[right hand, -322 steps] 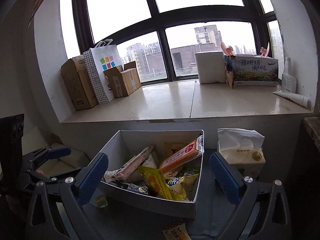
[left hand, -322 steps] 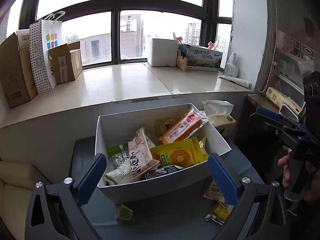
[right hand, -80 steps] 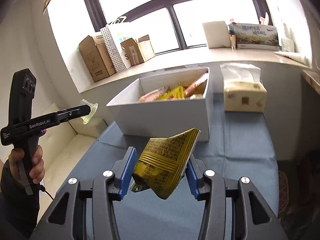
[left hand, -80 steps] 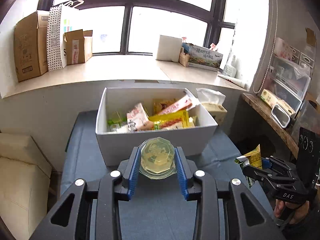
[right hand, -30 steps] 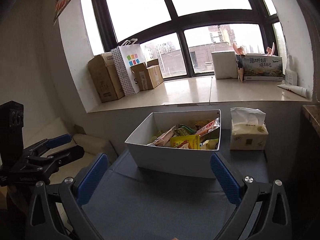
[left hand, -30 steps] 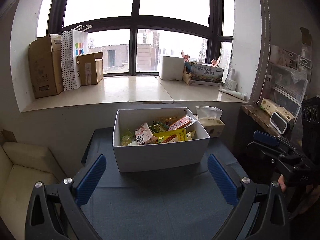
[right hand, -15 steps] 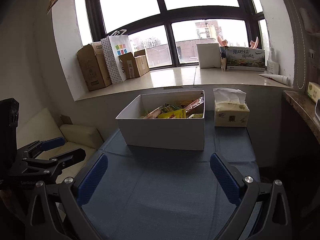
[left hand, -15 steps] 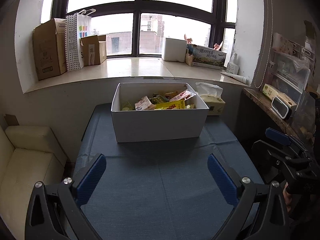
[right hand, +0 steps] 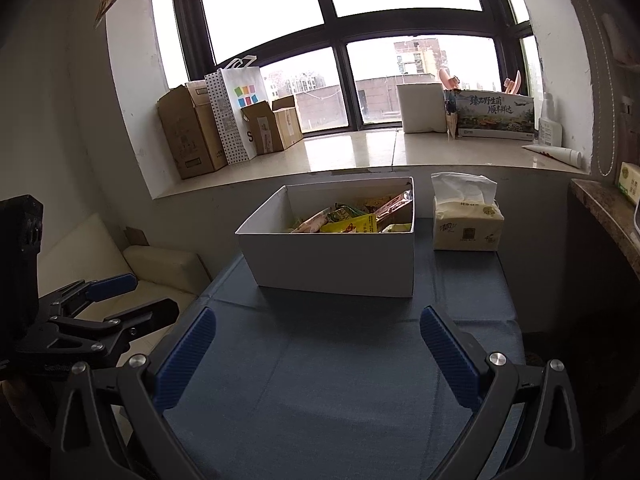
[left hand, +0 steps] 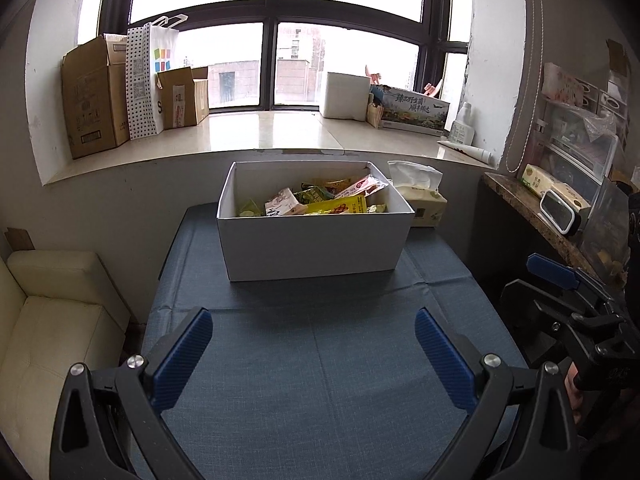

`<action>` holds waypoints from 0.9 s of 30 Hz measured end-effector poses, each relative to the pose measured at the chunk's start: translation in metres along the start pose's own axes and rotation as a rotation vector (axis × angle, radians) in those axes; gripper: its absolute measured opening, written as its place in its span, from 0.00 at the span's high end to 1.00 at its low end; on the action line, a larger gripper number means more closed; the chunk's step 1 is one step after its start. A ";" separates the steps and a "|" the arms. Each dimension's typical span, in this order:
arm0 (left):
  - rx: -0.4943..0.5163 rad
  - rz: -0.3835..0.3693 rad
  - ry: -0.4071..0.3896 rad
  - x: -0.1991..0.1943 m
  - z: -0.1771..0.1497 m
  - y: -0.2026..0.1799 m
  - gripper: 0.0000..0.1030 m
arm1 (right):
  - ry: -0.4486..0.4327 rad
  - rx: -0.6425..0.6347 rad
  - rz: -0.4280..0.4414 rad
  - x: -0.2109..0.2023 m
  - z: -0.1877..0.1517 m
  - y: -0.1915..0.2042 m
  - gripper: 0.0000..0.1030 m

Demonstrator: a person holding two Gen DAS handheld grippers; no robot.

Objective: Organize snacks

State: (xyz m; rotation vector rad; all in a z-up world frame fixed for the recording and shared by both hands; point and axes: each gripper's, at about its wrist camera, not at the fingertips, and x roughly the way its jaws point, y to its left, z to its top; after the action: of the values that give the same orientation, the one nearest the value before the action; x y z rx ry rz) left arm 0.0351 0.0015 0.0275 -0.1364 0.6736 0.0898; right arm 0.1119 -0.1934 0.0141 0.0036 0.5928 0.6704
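- Both claws stand wide apart and grip nothing: the left gripper (left hand: pixel 313 342) hangs over the blue tablecloth (left hand: pixel 320 380), and the right gripper (right hand: pixel 318 346) does the same in its own view.
- Blue ribbed pads (left hand: pixel 182 356) line the left claw's fingers, at 7 and 5 o'clock in the left wrist view.
- Seen from the left wrist, the right gripper shows at 4 o'clock, off the table's edge, with a bit of a hand (left hand: pixel 574 390) below it.
- Seen from the right wrist, the left gripper (right hand: pixel 124 300) shows at 8 o'clock, in front of a cream sofa (right hand: pixel 160 264).
- At 12 o'clock from each claw, well apart from it, a white cardboard box (left hand: pixel 314 242) sits on the cloth near the wall under the windowsill (left hand: pixel 256 134).
- Inside the box lie the snacks (left hand: pixel 320 200): a yellow packet (left hand: pixel 338 205), a pink-and-white pouch (left hand: pixel 282 202), a green packet (left hand: pixel 310 194) and a pink-red wrapper (left hand: pixel 366 185) leaning on the far right corner.
- Just beside the box at 3 o'clock stands a tissue pack (right hand: pixel 466 222), a white tissue sticking out of its top.
- On the sill stand brown cartons (left hand: pixel 90 96), a dotted paper bag (left hand: pixel 148 80) and a printed box (left hand: pixel 414 114).
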 end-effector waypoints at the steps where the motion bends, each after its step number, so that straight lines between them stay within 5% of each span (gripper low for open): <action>1: -0.001 -0.001 0.000 0.000 0.000 0.000 0.00 | -0.003 0.002 0.007 -0.001 0.000 0.000 0.00; 27: -0.014 0.006 0.006 0.002 -0.002 0.005 0.00 | 0.017 -0.005 0.022 0.004 -0.004 0.002 0.00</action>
State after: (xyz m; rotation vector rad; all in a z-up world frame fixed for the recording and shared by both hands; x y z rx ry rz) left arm 0.0345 0.0059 0.0241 -0.1486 0.6791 0.0999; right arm 0.1115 -0.1906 0.0093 -0.0001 0.6076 0.6942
